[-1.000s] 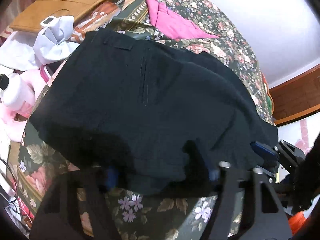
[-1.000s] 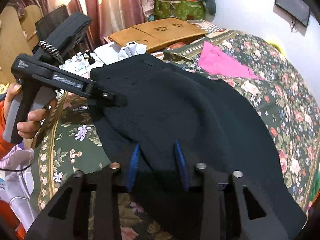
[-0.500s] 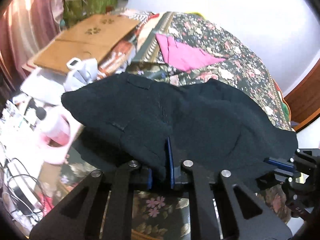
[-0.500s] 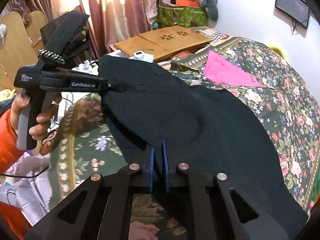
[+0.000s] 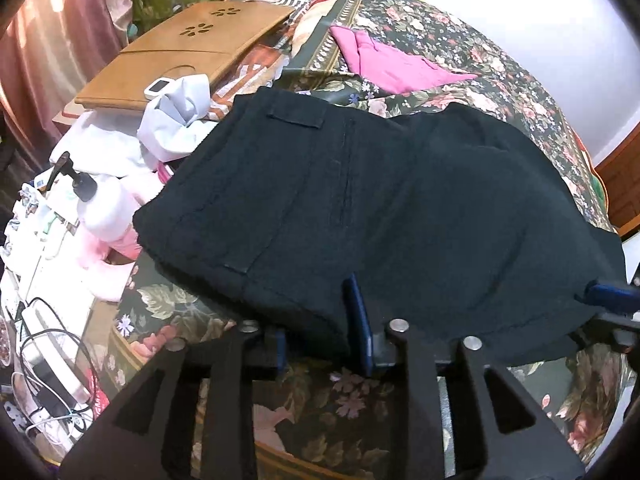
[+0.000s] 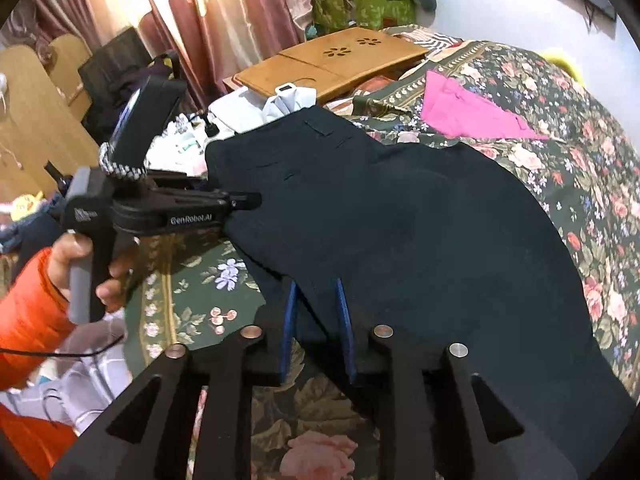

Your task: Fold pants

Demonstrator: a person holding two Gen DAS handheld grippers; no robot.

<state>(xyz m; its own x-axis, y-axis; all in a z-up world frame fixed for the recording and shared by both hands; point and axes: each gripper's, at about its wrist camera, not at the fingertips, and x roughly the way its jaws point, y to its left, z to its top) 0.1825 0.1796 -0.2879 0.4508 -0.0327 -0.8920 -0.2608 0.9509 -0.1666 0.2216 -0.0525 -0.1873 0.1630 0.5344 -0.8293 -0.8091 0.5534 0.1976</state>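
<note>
Black pants [image 5: 360, 200] lie spread across the floral bedspread [image 5: 500, 64], waistband toward the far left. My left gripper [image 5: 316, 312] is at their near hem. Its jaws are opening, and a fold of the hem sits loosely between the blue pads [image 5: 357, 320]. From the right wrist view the left gripper [image 6: 244, 202] touches the pants' [image 6: 420, 240] left edge, held by a hand in an orange sleeve [image 6: 28, 304]. My right gripper [image 6: 315, 286] is also opening, with the near edge of the cloth between its pads [image 6: 343, 320]. Its blue pad [image 5: 608, 294] shows at the pants' right corner.
A folded pink garment [image 5: 400, 68] lies beyond the pants. A wooden lap table [image 5: 188, 52] and crumpled white cloth [image 5: 176, 120] sit at the far left. A white pump bottle [image 5: 100, 204], cables [image 5: 44, 360] and clutter crowd the left side. Curtains [image 6: 192, 12] hang behind.
Half a second ago both grippers were pinched shut on the pants' near edge; now both sets of jaws have parted. The pants lie flatter and the left gripper has shifted sideways.
</note>
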